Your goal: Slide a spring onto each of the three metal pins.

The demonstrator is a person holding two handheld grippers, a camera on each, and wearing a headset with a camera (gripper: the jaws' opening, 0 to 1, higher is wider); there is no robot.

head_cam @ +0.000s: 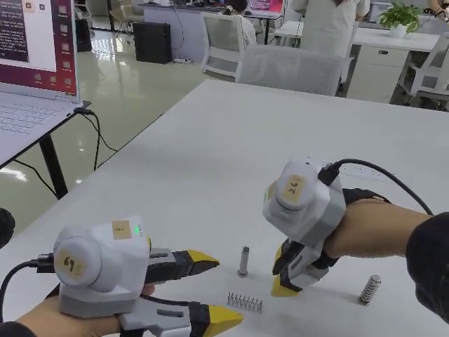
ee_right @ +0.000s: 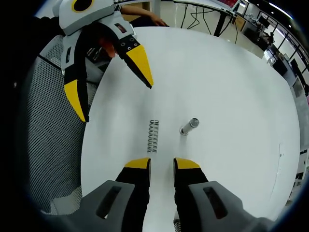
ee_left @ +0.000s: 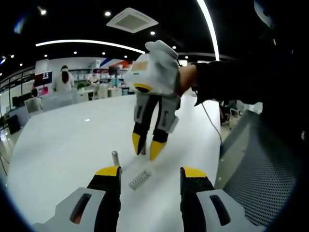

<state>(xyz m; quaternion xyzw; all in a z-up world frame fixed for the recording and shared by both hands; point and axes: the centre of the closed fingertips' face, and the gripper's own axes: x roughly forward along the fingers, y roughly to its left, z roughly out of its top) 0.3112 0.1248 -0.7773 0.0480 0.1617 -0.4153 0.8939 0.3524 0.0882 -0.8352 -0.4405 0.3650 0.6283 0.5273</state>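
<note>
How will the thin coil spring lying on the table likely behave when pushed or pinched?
The thin silver coil spring lies on its side, so a push would probably roll it across the smooth white table. Its open coils suggest it is light and may flex if pinched.

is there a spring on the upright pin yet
No, the pin stands bare and the spring lies flat on the table beside it.

Silver spring (head_cam: 245, 302); white table (head_cam: 224, 161)

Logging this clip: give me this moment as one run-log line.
left gripper open | right gripper narrowly open, empty | pin upright, bare | spring lying beside it
</note>
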